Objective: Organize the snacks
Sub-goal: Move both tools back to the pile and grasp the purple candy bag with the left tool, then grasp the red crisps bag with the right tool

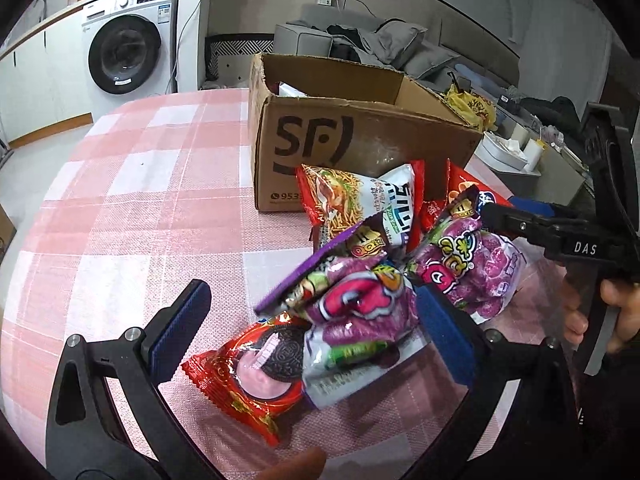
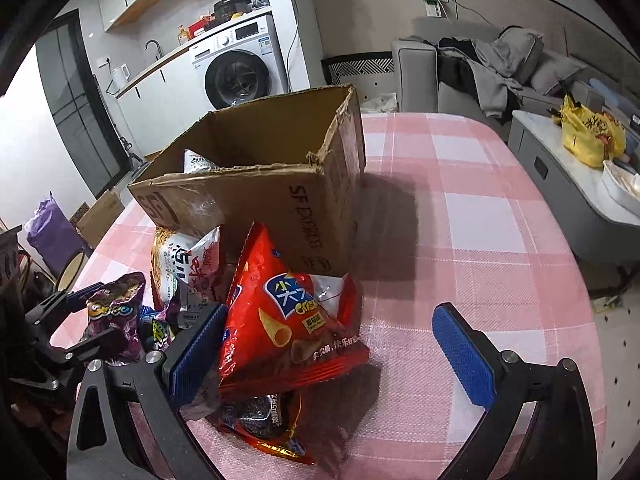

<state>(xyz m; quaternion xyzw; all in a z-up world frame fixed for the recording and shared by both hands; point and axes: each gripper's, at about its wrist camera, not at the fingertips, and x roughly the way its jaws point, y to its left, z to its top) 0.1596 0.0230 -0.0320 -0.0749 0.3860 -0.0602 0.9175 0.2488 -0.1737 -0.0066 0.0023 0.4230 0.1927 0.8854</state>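
An open SF cardboard box (image 1: pixel 352 136) stands on the pink checked table, with a white packet inside (image 2: pixel 198 162). Snack bags lie heaped in front of it: a noodle snack bag (image 1: pixel 360 196), two purple gummy bags (image 1: pixel 360 304) (image 1: pixel 468 268), and a red Oreo pack (image 1: pixel 256 372). My left gripper (image 1: pixel 316 328) is open, its pads straddling the near purple bag and the Oreo pack. My right gripper (image 2: pixel 340 352) is open around a red cone-crisps bag (image 2: pixel 288 320), above another red cookie pack (image 2: pixel 264 424). The right gripper also shows in the left wrist view (image 1: pixel 560 232).
The tablecloth (image 1: pixel 140 200) stretches left of the box. A washing machine (image 1: pixel 124 52) stands behind, with a grey sofa with clothes (image 2: pixel 496 68). A side table (image 2: pixel 568 184) holds a yellow bag (image 2: pixel 588 136) to the right.
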